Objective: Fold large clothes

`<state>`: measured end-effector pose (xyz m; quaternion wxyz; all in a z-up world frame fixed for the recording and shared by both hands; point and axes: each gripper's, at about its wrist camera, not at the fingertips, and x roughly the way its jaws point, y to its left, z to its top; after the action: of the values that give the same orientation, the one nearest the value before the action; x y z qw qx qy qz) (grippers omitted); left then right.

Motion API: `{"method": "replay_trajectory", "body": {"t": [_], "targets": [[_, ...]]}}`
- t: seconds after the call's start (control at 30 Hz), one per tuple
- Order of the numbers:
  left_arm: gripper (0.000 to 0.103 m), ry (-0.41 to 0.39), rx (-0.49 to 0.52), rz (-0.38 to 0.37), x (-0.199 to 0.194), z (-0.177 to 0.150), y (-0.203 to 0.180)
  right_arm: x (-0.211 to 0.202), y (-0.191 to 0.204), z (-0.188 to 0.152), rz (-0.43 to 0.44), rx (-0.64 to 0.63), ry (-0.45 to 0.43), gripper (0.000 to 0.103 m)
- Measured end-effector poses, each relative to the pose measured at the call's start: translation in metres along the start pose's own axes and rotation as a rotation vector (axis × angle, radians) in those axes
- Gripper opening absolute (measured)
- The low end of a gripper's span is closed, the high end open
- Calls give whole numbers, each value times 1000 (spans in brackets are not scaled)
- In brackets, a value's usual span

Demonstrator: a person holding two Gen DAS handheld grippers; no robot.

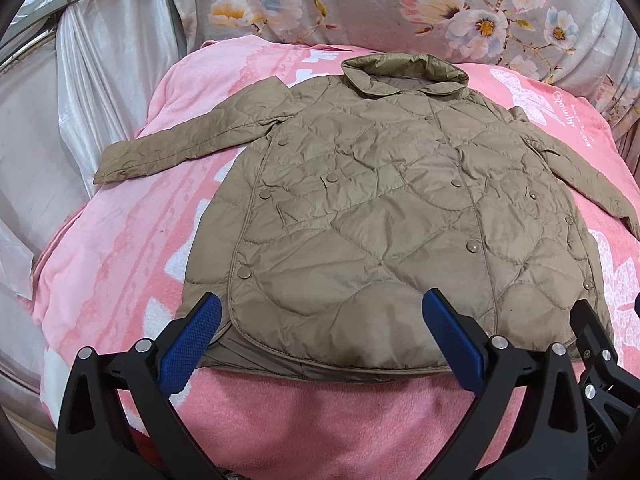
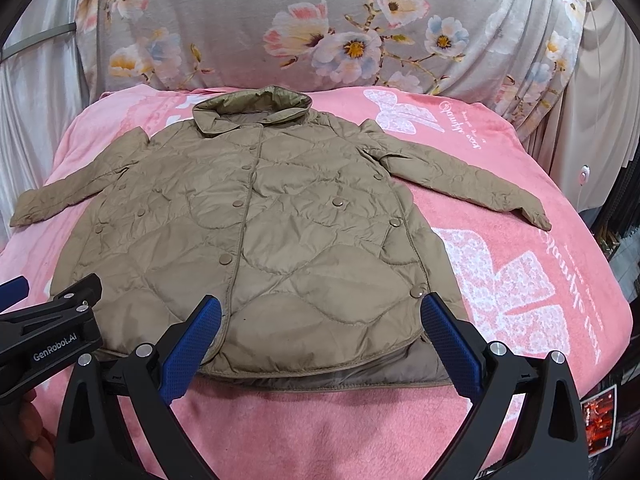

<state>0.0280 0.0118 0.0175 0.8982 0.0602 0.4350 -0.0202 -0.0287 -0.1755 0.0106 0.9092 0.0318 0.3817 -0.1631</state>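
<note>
Tan quilted coat (image 1: 380, 208) lay flat on the pink blanket (image 1: 120, 272); your left gripper (image 1: 320, 344) and right gripper (image 2: 320, 344) gaped empty. Advice: pinch each sleeve cuff first.

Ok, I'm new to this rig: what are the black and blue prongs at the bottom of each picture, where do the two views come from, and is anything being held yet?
The prongs are hand-held grippers; a person carries one in each hand, and no robot arm is involved. Each picture comes from a fisheye camera on one gripper, looking forward along its two fingers.

In the left wrist view the left gripper stands open, its blue fingers spread wide over the near hem. The right wrist view shows the right gripper open as well. Neither holds anything.

On the pink blanket lies a tan quilted coat, front up, snapped shut, collar at the far end and both sleeves spread outward. Behind it is a grey floral cover. No fold has been made.
</note>
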Motion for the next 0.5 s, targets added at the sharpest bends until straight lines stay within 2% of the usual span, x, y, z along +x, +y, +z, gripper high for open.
{"method": "replay_trajectory", "body": {"t": [0.5], "targets": [[98,2,-2,0,0,-1,1,1,0,1,-1,0,1,98]]}}
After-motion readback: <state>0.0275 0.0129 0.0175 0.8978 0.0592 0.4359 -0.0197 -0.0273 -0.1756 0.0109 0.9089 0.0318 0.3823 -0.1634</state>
